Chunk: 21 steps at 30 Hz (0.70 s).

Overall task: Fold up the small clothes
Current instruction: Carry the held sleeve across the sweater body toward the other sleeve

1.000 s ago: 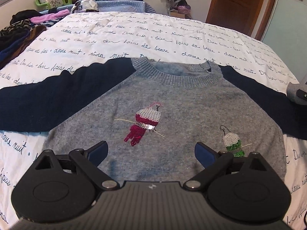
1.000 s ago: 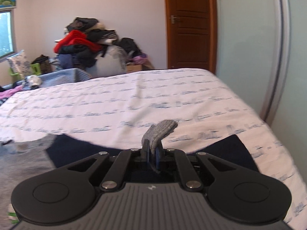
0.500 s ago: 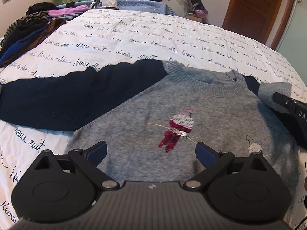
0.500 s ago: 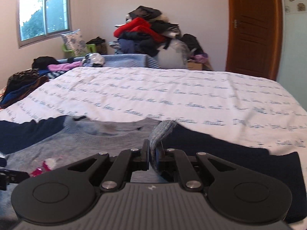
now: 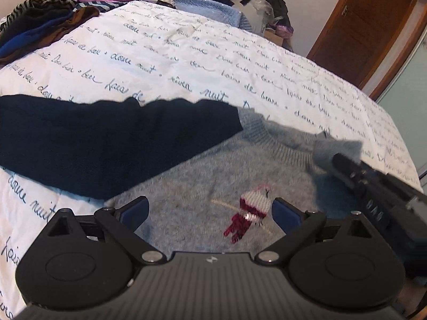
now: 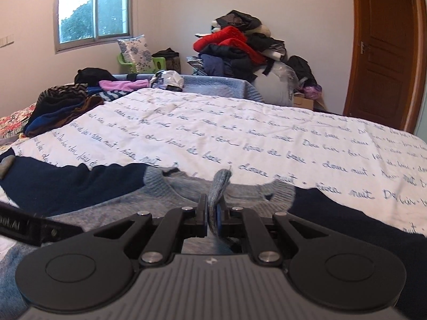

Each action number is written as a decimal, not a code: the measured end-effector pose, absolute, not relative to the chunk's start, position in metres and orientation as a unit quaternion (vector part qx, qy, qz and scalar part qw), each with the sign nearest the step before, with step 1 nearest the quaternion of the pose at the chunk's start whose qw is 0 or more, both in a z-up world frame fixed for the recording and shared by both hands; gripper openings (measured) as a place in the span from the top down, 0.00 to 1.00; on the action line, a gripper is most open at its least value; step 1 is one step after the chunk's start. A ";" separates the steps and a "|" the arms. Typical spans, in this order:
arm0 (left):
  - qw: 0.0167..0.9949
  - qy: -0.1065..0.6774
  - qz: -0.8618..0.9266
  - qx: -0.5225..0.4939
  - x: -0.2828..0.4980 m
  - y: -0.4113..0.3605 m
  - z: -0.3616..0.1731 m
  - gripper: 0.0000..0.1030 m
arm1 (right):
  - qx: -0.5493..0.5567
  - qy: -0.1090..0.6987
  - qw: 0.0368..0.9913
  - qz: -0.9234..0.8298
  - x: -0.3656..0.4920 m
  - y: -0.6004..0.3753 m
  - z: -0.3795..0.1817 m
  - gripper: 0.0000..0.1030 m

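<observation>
A small grey sweater with navy sleeves and a sequin bird lies front up on the white lettered bed cover. Its left navy sleeve stretches out to the left. My left gripper is open and empty just above the sweater's chest. My right gripper is shut on the grey cuff of the right sleeve and holds it over the sweater's collar; the navy sleeve trails to the right. The right gripper also shows in the left wrist view, at the right of the collar.
A pile of dark and striped clothes lies at the bed's far left corner. A tall heap of clothes stands behind the bed near a brown door. The bed's right edge is close to the sweater.
My right gripper has carried the cuff leftward, folding the right sleeve in over the sweater's chest to the collar. My left gripper has shifted left over the sweater and stays open.
</observation>
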<state>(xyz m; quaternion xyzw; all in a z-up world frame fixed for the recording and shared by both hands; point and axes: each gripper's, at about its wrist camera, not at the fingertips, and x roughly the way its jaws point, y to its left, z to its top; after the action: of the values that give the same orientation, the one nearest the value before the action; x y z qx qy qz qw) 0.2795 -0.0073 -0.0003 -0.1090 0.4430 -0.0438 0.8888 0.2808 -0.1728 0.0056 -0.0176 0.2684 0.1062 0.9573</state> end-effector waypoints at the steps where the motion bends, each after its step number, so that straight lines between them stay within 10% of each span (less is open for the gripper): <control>1: 0.891 0.439 -0.039 -0.108 0.281 -0.006 0.002 0.06 | -0.023 0.267 0.957 0.111 0.282 -0.166 0.006 0.94; 21: 0.861 0.455 -0.046 -0.221 0.329 0.061 -0.005 0.05 | -0.127 0.233 0.948 0.178 0.284 -0.064 -0.006 0.94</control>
<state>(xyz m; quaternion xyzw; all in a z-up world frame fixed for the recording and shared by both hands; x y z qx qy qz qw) 0.3294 0.0611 -0.0053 -0.2212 0.4549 -0.0457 0.8614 0.2836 -0.0640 -0.0058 -0.1272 0.2331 0.1775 0.9476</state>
